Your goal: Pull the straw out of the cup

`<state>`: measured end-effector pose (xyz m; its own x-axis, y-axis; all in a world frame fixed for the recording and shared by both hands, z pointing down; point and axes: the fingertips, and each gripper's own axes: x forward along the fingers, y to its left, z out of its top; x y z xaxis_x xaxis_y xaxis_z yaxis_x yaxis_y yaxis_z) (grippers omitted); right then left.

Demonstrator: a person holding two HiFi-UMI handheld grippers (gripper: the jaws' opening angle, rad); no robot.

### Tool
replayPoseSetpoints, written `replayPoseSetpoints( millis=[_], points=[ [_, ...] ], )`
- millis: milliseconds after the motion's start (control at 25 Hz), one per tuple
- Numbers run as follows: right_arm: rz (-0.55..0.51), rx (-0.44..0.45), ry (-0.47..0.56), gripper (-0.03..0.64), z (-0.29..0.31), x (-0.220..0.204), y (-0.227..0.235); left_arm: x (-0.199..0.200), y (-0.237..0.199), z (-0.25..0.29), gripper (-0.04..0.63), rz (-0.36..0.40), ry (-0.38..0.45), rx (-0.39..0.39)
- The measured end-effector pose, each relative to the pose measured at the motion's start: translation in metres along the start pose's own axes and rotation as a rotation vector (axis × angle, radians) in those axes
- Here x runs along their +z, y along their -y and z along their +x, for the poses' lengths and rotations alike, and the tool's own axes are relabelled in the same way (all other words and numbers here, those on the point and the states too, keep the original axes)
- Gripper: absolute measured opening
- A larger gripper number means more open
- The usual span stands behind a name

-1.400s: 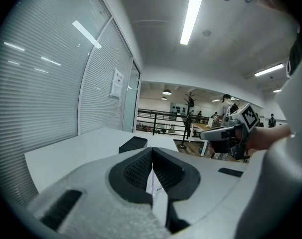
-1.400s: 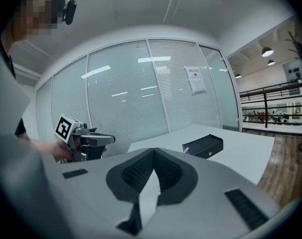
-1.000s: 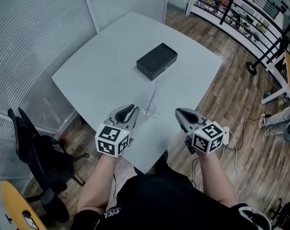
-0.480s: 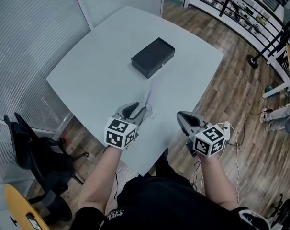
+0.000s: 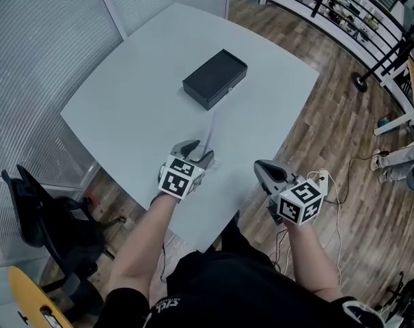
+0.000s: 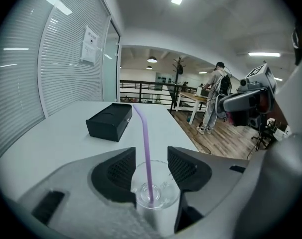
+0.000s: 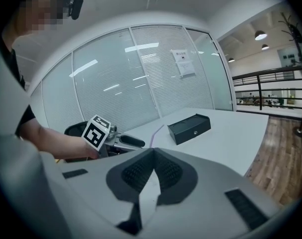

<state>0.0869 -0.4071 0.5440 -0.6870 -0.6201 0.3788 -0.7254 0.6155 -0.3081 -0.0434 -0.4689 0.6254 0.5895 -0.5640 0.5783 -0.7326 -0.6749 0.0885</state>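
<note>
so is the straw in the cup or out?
In. The purple straw stands in the clear cup, its lower end resting at the cup's bottom.

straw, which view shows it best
Left gripper view: the purple straw fills the middle, bent tip down into the cup. Head view shows a thin line; right gripper view, a distant sliver.

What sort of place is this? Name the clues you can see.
Probably an office meeting room: a pale table, full-height slatted blinds beside it, and a black office chair.
</note>
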Motion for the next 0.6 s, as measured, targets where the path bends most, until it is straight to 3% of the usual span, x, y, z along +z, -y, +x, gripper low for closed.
replayPoseSetpoints(
  millis=[320,600],
  points=[
    [0.025,-0.027,-0.018,0.006,-0.004,-0.010,0.012,-0.013,-0.008,0.026,0.209,0.056,-0.101,-0.044],
    [0.042,-0.037,-0.021,0.006,-0.003,-0.015,0.019,-0.010,-0.013,0.033,0.147,0.045,-0.097,-0.039]
  ],
)
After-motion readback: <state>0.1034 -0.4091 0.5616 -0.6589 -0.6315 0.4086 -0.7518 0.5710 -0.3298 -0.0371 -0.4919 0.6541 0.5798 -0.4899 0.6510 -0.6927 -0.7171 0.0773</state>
